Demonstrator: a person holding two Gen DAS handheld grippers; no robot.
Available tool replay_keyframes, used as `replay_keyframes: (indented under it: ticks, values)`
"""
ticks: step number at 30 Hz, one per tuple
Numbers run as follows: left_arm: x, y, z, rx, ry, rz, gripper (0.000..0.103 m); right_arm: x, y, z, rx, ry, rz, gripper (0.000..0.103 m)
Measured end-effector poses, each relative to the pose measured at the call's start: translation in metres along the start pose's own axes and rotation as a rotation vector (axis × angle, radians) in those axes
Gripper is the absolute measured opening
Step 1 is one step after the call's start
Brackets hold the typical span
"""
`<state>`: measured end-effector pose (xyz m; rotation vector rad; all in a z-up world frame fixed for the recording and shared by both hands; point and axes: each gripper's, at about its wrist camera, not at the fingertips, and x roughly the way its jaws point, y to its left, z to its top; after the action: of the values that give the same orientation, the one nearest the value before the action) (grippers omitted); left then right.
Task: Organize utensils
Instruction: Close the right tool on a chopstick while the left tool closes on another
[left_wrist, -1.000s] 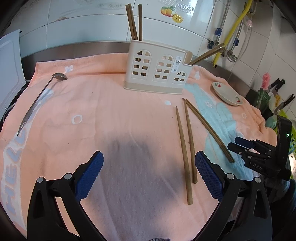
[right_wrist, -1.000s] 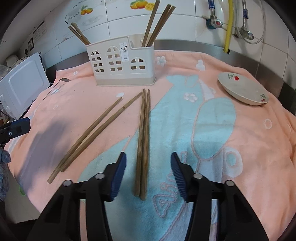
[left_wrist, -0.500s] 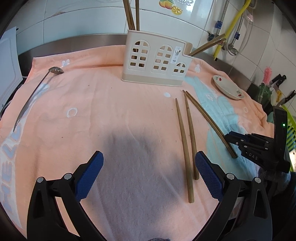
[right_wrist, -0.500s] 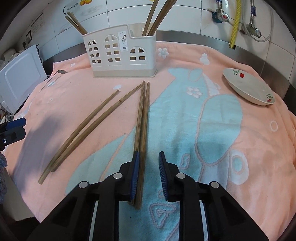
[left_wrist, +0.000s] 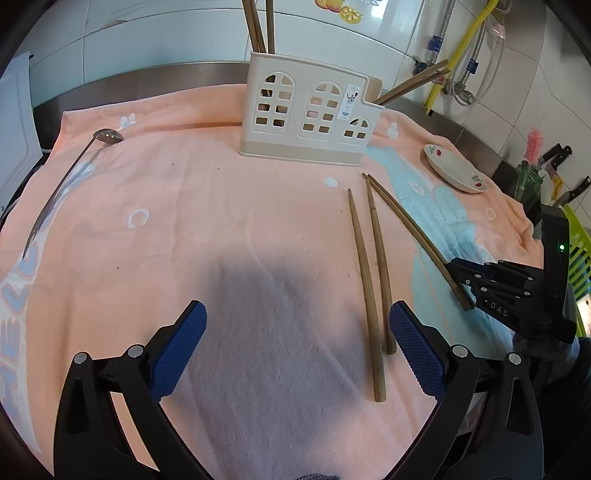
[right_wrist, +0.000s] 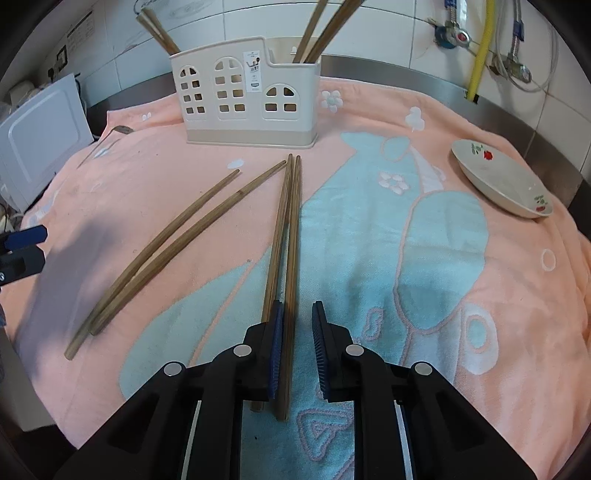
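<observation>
Between right gripper (right_wrist: 297, 350) pads: near ends of straight chopstick pair (right_wrist: 287, 236), jaws just closing, left pad against wood, right pad with sliver of gap (grip not firm yet). Left gripper (left_wrist: 297, 354) wide open, nothing between pads, over bare towel (left_wrist: 221, 221). Second chopstick pair (left_wrist: 373, 280) lies just beside it. Holder (right_wrist: 251, 99) stands at towel's far edge, chopsticks inside. Ladle (left_wrist: 62, 181) far left, dish (right_wrist: 502, 177) far right.

tops of chopsticks in holder (right_wrist: 321, 33) cut off above, pair's near ends (right_wrist: 280, 369) hidden under right hand-held gripper (right_wrist: 297, 347), holder's label (right_wrist: 254, 74) too small to read
</observation>
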<state>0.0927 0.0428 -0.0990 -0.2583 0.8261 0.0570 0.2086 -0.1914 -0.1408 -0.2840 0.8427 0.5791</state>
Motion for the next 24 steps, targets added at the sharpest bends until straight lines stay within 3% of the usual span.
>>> replay_keyframes:
  ticks: [4,8,22,24]
  values:
    - [0.002,-0.004,0.0,0.008,0.003,-0.001,0.098,-0.001,0.0,-0.003,-0.006,-0.007,-0.016,0.008]
    - [0.006,-0.013,0.0,0.015,0.013,-0.013,0.095,-0.004,-0.006,-0.005,0.02,-0.014,-0.007,0.007]
    - [0.039,-0.041,0.0,0.018,0.097,-0.048,0.056,-0.011,-0.014,-0.013,0.052,-0.027,0.002,0.006]
    - [0.042,-0.043,0.001,0.014,0.105,-0.051,0.042,-0.011,-0.014,-0.013,0.053,-0.027,0.004,0.006]
